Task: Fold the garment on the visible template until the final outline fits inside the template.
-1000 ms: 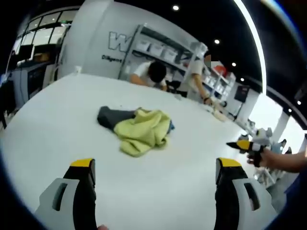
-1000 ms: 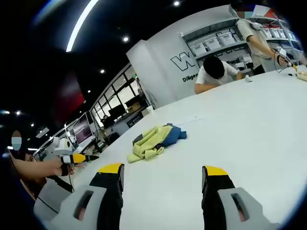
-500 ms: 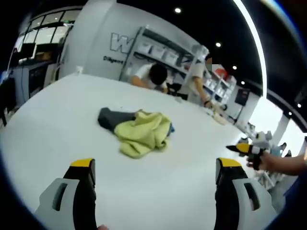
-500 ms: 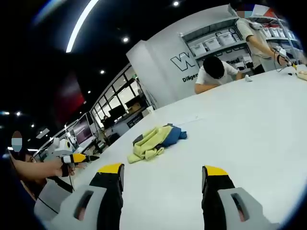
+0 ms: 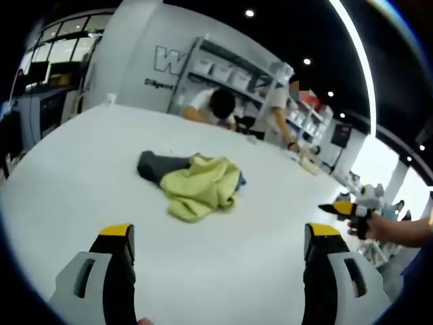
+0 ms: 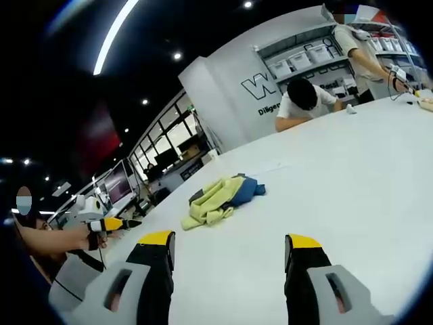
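Garments, perhaps three, bunched on table

A broad white table carries a crumpled garment, yellow-green over dark grey with a blue patch showing. Beyond the garment, at the table's far edge, a person leans over the tabletop.

Yellow, grey and blue on white

I'm seeing a pale-yellow garment showing dark-grey and blue patches, lying on the white table; both grippers' jaws are showing yellow tips.
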A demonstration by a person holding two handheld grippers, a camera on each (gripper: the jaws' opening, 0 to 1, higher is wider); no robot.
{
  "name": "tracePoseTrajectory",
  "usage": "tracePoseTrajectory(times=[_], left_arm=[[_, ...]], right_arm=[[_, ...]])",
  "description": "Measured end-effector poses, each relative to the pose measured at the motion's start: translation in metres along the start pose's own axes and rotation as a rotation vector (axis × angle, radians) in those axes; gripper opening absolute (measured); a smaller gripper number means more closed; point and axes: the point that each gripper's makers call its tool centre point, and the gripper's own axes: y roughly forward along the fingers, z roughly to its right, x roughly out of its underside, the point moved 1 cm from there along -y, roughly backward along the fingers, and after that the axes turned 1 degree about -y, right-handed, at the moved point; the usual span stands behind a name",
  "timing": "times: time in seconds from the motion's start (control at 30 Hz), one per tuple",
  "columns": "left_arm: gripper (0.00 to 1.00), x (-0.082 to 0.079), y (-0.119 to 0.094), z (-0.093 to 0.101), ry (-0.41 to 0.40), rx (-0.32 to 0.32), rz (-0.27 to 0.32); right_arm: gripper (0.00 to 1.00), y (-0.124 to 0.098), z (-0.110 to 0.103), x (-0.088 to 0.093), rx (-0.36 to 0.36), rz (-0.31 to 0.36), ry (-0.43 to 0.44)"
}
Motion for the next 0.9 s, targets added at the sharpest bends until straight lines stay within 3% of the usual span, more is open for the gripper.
tracePoseTrajectory(times=[0.9], left_arm=[[0.99,0.0068,0.0032,0.0003,-0.003,0.002,-0.013]], right_arm=[[0.63,0.0023,0.0009,0.0064,0.003,-0.013,0.013]])
